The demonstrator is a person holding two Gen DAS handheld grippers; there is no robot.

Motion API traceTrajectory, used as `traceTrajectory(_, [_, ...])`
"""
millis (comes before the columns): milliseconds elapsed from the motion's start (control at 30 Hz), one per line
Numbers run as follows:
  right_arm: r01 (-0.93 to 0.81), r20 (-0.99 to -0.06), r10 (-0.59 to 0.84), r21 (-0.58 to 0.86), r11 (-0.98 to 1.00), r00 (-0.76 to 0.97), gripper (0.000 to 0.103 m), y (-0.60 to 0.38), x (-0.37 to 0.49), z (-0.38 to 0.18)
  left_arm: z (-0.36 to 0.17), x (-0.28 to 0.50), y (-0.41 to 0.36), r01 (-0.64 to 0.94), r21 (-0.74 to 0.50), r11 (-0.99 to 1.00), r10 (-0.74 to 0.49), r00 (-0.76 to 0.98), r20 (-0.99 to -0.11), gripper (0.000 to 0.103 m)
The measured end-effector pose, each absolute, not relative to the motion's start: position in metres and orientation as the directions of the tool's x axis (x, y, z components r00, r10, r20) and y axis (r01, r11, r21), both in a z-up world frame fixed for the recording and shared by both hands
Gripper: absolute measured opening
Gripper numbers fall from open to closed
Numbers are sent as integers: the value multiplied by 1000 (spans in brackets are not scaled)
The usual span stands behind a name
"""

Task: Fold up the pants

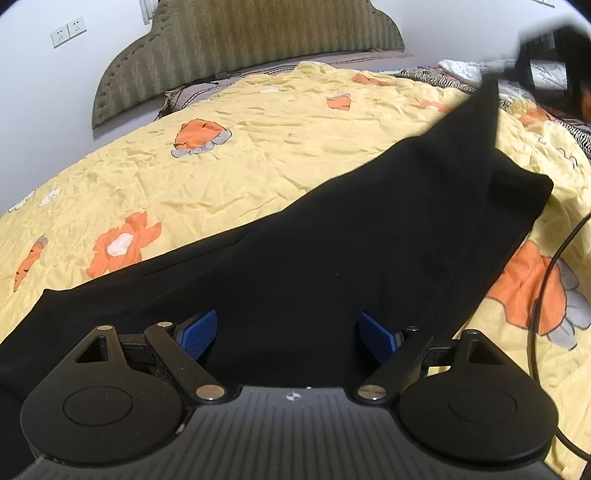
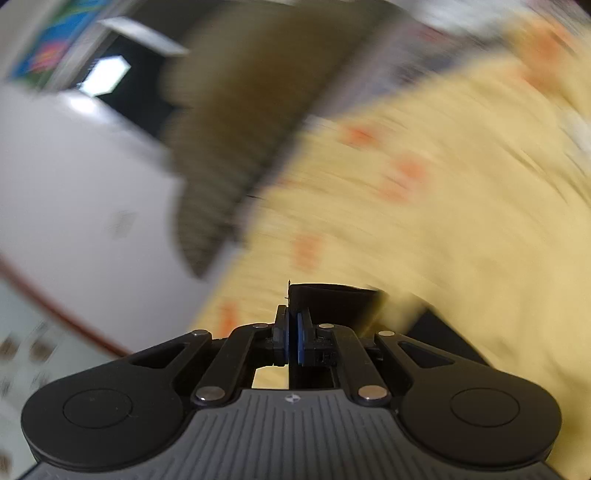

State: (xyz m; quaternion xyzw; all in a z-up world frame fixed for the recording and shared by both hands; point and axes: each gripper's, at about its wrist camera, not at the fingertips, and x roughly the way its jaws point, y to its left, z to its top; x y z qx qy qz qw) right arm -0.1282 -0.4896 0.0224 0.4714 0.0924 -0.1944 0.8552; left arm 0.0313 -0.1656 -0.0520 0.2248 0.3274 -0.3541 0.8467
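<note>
Left wrist view gave me the room first: a pale wall [image 1: 44, 96] with a pair of white sockets [image 1: 68, 31], and against it an olive, ribbed headboard [image 1: 236, 44] with a scalloped outline. Below that the bed was covered by a creased yellow quilt [image 1: 229, 162] printed with orange flowers and carrots, filling most of what I could see. At the far right corner lay some zebra-striped and white bedding [image 1: 461, 72], and a thin black cable [image 1: 543, 295] ran over the quilt at the right edge.

Across the quilt, running from near left to far right, lay the black pants [image 1: 314, 266], mostly flat, with one narrow end pulled up off the bed into a peak at the upper right, toward a blurred dark shape I took for my other tool.

My left gripper [image 1: 288, 334] hung just over the near part of the pants, its blue pads [image 1: 197, 332] spread wide with nothing between them.

My right wrist picture was heavily smeared by motion; I could only make out the same wall, headboard and quilt as streaks. My right gripper [image 2: 293, 336] was sharp, though: its jaws were pressed nearly together on a fold of the black cloth, which stood up just past the tips.
</note>
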Motion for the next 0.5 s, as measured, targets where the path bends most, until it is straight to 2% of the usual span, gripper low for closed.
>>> traceTrajectory(67, [335, -239, -238, 728, 598, 942, 4, -475, -122, 58, -49, 30, -167, 743, 149, 652, -458, 543, -704, 87])
traceTrajectory(133, [352, -238, -261, 693, 629, 936, 4, -464, -131, 69, -44, 27, -168, 745, 159, 648, -464, 552, -693, 86])
traceTrajectory(200, [451, -315, -324, 679, 580, 892, 4, -464, -151, 50, -44, 26, -169, 758, 158, 633, -471, 539, -699, 86])
traceTrajectory(267, [590, -447, -386, 647, 482, 807, 5, -475, -171, 13, -47, 26, -168, 769, 138, 625, -477, 515, -712, 86])
traceTrajectory(333, [653, -545, -365, 673, 348, 755, 5, -489, -191, -30, -50, 27, -167, 777, 113, 619, -479, 487, -730, 86])
traceTrajectory(400, [681, -588, -350, 672, 292, 729, 5, -489, -198, -54, -51, 27, -166, 777, 112, 619, -476, 484, -734, 86])
traceTrajectory(500, [714, -614, -367, 630, 305, 699, 5, -481, -193, -59, -47, 25, -164, 774, 129, 620, -473, 500, -725, 86])
